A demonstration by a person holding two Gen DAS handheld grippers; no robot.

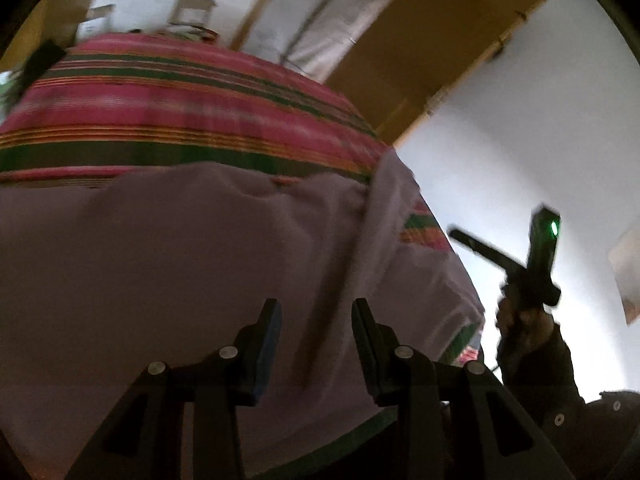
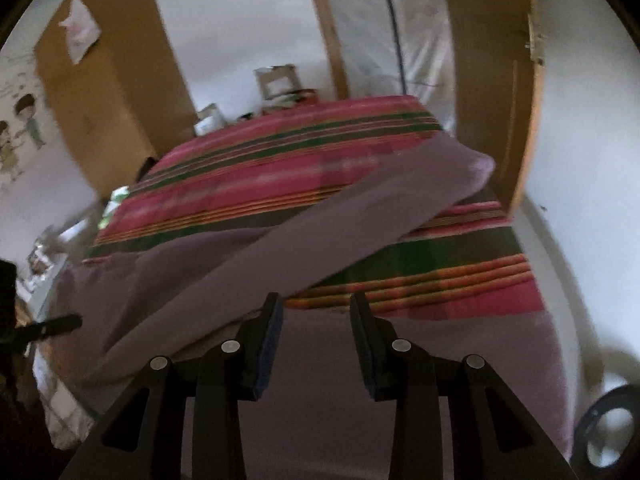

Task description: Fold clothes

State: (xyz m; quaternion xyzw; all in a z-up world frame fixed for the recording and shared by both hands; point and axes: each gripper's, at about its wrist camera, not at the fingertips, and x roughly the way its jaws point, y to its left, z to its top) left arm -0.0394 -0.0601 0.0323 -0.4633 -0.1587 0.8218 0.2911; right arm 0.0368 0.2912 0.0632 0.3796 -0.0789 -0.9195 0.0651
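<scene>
A lilac garment [image 1: 180, 260] lies spread on a bed covered by a pink, green and orange striped blanket [image 1: 180, 100]. My left gripper [image 1: 316, 304] hovers over the garment, its jaws apart with nothing pinched between the pads. To the right, a hand [image 1: 524, 320] holds the right gripper's housing, which shows a green light [image 1: 554, 227], off the bed's edge. In the right wrist view, a long part of the garment [image 2: 360, 200] stretches diagonally across the blanket [image 2: 280, 160]. My right gripper [image 2: 316, 300] stands open above the cloth. A dark finger of the left gripper [image 2: 52, 326] shows at the left edge.
A wooden wardrobe [image 2: 112, 80] stands at the back left and an open wooden door [image 2: 492, 80] at the right. Boxes [image 2: 276, 80] sit beyond the bed's far end. A round black object [image 2: 612, 420] lies low right. Cartoon stickers [image 2: 24, 128] mark the wall.
</scene>
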